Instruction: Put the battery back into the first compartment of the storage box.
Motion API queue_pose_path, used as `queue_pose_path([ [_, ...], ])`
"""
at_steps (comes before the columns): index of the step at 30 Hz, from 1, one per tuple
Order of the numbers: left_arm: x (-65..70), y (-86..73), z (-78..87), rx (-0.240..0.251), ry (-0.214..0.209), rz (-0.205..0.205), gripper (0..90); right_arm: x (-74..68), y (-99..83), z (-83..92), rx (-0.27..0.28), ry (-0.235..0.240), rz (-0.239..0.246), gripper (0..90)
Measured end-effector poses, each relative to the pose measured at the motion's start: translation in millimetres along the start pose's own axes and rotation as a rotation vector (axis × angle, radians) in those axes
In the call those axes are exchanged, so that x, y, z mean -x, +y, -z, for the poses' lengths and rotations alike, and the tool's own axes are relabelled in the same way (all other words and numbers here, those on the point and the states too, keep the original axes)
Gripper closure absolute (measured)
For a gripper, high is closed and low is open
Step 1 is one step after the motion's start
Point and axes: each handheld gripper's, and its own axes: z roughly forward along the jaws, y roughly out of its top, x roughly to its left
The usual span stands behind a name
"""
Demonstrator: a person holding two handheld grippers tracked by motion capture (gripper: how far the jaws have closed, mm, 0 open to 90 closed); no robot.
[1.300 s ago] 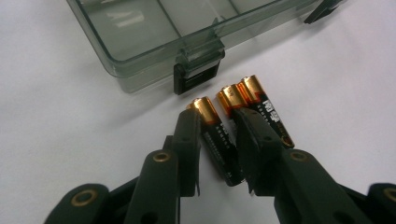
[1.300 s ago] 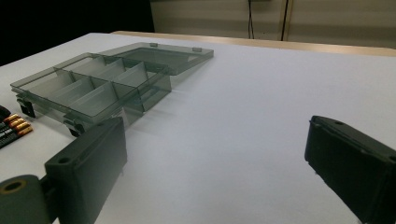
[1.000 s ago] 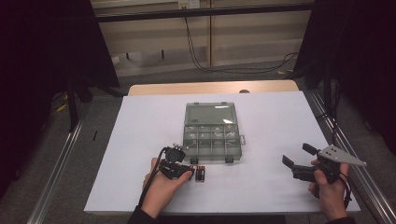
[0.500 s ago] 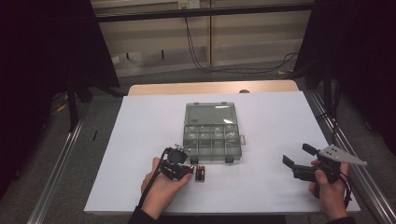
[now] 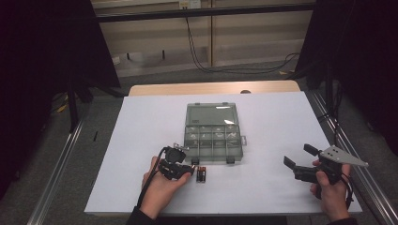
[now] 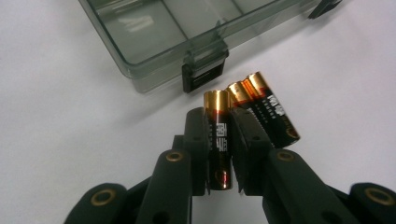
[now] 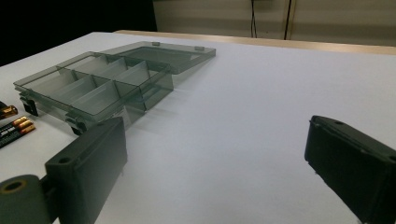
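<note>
**A:** Where is the battery (image 6: 218, 135)?

**B:** It sits between the two black jaws of the left gripper (image 6: 218, 154). The jaws have just been closing, and now they press on both its sides. So it is clamped.

**A:** Which way does it point?

**B:** Its long side runs the same way as the jaws. The gold end pokes out past the tips, toward the organizer box (image 6: 154, 42). The box lies just ahead, so I think the next move is a short lift and a push forward.

**A:** Are there more batteries?

**B:** Yes, two more batteries (image 6: 264, 109) lie on the white table (image 6: 56, 116), just beside the held one and a bit tilted away from it.

**A:** And the other hand?

**B:** The right gripper (image 5: 301, 162) is well apart, near the table's right edge. Its jaws stand wide apart with nothing in them. The left hand is much nearer.

**A:** What does the high view add?

**B:** It shows the box's lid (image 5: 210, 114) lying open behind the compartments. The left gripper view shows the squeeze up close.
</note>
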Motion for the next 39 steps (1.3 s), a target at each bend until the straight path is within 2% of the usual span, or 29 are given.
queue_pose_path([
  [11,-2.6,7.4,12.6,0.026,-0.037,0.000,77.6,-1.3,1.0,0.9,0.006,0.001,0.008,4.5],
  [20,-4.8,19.6,21.6,0.057,-0.048,0.009,77.6,-1.1,0.9,1.2,0.005,-0.001,0.011,4.3],
  [21,-5.7,21.3,22.7,0.049,-0.052,-0.001,77.6,-0.8,0.9,1.1,0.007,-0.002,0.012,4.3],
  [24,-6.0,25.8,23.5,0.063,-0.052,0.005,77.6,-0.6,0.8,1.3,0.005,-0.003,0.011,4.3],
  [26,-7.3,29.1,25.1,0.057,-0.056,-0.008,77.6,-0.2,0.7,0.9,0.006,-0.005,0.015,4.4],
  [34,-11.8,40.6,27.2,0.076,-0.052,-0.011,77.6,-0.6,0.8,1.5,0.001,-0.005,0.008,4.4],
  [39,-15.9,48.2,25.4,0.071,-0.063,-0.009,77.6,-1.1,0.8,1.0,0.006,-0.001,0.018,4.5],
])
